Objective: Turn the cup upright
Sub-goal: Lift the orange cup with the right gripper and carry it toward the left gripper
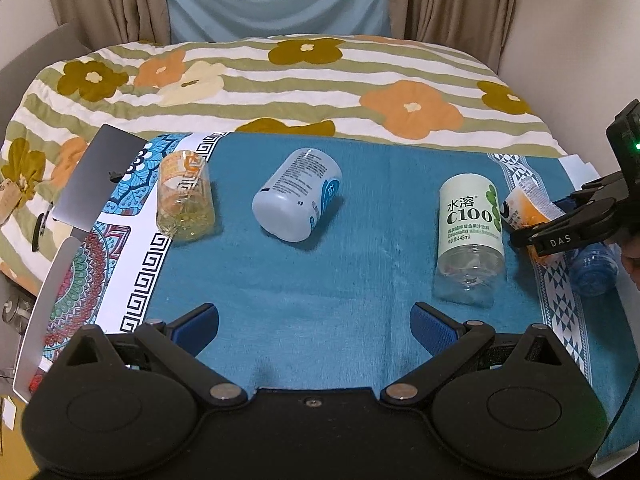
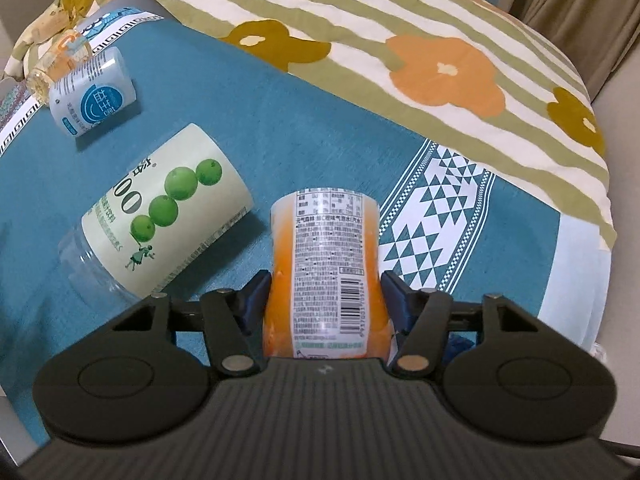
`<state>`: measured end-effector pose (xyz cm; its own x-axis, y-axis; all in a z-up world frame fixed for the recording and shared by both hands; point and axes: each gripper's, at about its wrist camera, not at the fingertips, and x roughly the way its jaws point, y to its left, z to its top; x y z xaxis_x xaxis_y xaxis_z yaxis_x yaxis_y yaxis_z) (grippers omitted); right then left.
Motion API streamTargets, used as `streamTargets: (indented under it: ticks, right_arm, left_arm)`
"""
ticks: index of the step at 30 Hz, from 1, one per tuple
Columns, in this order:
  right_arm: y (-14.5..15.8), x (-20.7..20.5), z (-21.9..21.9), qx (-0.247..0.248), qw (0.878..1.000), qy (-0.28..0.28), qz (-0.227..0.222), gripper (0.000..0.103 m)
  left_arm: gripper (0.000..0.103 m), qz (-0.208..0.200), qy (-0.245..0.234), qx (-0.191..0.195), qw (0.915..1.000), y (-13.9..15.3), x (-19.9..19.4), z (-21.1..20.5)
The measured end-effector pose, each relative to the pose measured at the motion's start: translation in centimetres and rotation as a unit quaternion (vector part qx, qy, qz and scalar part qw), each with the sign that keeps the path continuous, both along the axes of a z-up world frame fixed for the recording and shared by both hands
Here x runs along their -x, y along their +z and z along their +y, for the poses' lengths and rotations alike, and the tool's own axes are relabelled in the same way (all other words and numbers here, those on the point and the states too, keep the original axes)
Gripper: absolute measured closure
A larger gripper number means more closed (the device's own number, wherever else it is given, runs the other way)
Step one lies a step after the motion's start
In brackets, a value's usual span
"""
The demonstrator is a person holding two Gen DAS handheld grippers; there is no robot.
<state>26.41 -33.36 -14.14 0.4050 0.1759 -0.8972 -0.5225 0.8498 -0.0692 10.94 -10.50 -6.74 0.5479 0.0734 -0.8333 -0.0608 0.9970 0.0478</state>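
Several cut-bottle cups lie on a teal cloth [image 1: 320,272]. My right gripper [image 2: 326,300] is shut on an orange-labelled cup [image 2: 326,268], which points away from the camera; in the left wrist view that cup [image 1: 524,208] sits in the right gripper [image 1: 560,236] at the far right. A green-labelled C100 cup [image 1: 470,236] lies beside it and shows in the right wrist view [image 2: 160,216]. A pale blue cup [image 1: 298,196] lies tilted mid-cloth. A clear yellow-printed cup [image 1: 185,200] stands at the left. My left gripper [image 1: 316,328] is open and empty over the cloth's front.
A flowered striped blanket [image 1: 280,80] covers the bed behind the cloth. A grey laptop [image 1: 92,184] stands at the left edge on a patterned mat [image 1: 80,292]. A blue clear cup [image 1: 596,272] lies below the right gripper. Curtains hang at the back.
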Motion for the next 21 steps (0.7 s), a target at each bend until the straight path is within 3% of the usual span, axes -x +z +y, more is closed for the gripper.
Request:
streamTargets:
  ticks: [9,21]
  right_arm:
    - [1.5,0.8,0.0,-0.016,1.0,-0.016,-0.008,0.029]
    - [7.9,6.8,3.4,-0.031,0.998,-0.04,-0.045,0.029]
  left_arm:
    - [0.0,-0.007,-0.002,0.003,1.0,0.6,0.7,0.9]
    - [0.0,-0.033,-0.022,0.023,0.9989,3.4,4.3,3.9]
